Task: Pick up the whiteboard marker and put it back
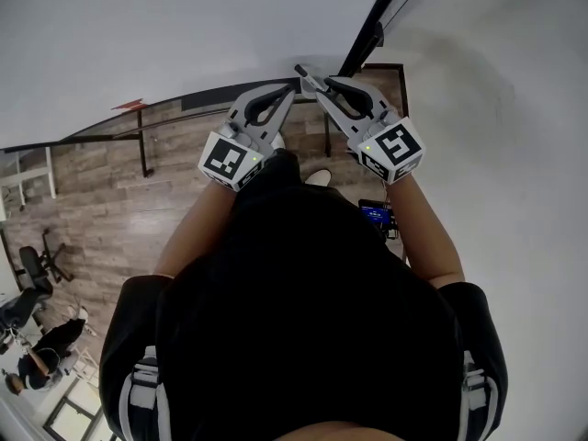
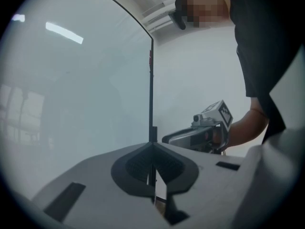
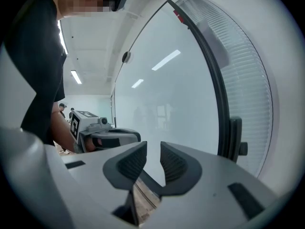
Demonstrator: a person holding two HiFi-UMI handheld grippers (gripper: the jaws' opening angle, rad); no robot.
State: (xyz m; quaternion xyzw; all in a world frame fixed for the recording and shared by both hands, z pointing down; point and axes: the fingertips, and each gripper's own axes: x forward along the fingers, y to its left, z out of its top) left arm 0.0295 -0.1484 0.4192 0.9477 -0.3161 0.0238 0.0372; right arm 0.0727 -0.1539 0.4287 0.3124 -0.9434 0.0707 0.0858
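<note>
Whiteboard marker: not visible in any view, and neither claw carries it. Risk: both claws are raised near the black frame [image 3: 217,94] of a glass panel [image 3: 167,89] with their tips close together. A search sweep from here would likely knock them together or strike the frame. The left claw [image 2: 152,146] is pressed together and empty. The right claw [image 3: 153,149] is spread narrowly, holding and touching nothing.

Wood-plank floor [image 1: 110,209], frosted glass panel [image 3: 176,94], black frame [image 3: 217,80], ceiling strip light [image 3: 75,76]
</note>
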